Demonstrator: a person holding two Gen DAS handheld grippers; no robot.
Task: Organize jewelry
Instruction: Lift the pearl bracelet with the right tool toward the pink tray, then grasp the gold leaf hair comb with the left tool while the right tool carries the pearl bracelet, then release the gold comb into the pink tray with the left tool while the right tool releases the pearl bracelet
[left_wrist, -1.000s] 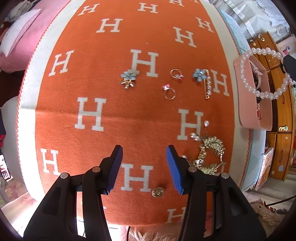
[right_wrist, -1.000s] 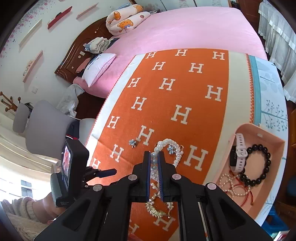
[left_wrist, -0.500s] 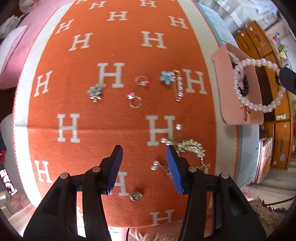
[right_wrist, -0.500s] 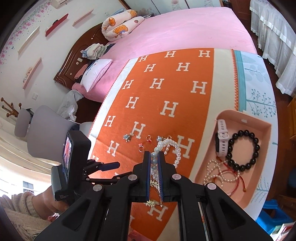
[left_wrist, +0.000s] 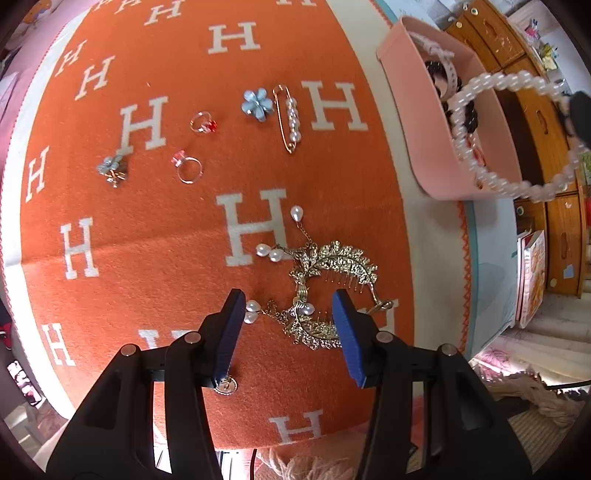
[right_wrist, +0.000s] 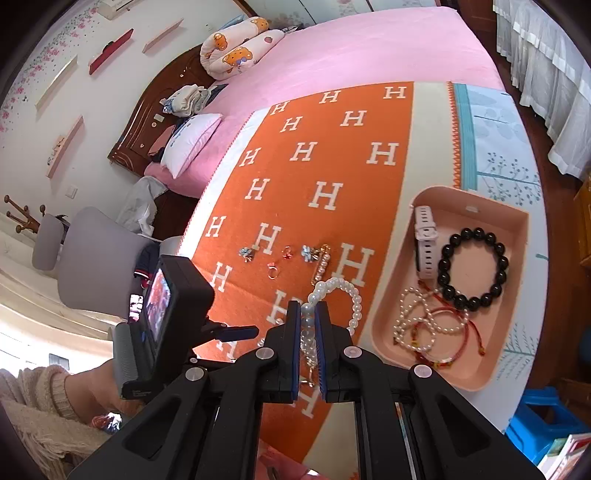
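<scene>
My right gripper (right_wrist: 308, 314) is shut on a white pearl bracelet (right_wrist: 349, 295), held in the air left of the pink tray (right_wrist: 517, 288). The bracelet also shows in the left wrist view (left_wrist: 513, 136), hanging over the tray (left_wrist: 417, 122). The tray holds a black bead bracelet (right_wrist: 472, 266), a white watch (right_wrist: 424, 240) and pearl and red cord bracelets (right_wrist: 428, 325). My left gripper (left_wrist: 288, 321) is open, low over a gold hair comb with pearl drops (left_wrist: 332, 280). On the orange blanket (left_wrist: 166, 229) lie two rings (left_wrist: 190, 168), two blue flower pieces (left_wrist: 256, 103), a pearl pin (left_wrist: 290, 118) and a gold button (left_wrist: 226, 386).
The blanket covers the foot of a pink bed (right_wrist: 369, 48). Wooden drawers (left_wrist: 546, 122) stand beyond the tray. A grey chair (right_wrist: 99, 254) is at the bed's left side. A blue stool (right_wrist: 546, 424) sits on the floor at right.
My left gripper has moved right and down to the gold hair comb. My right gripper has carried the pearl bracelet closer to the pink tray.
</scene>
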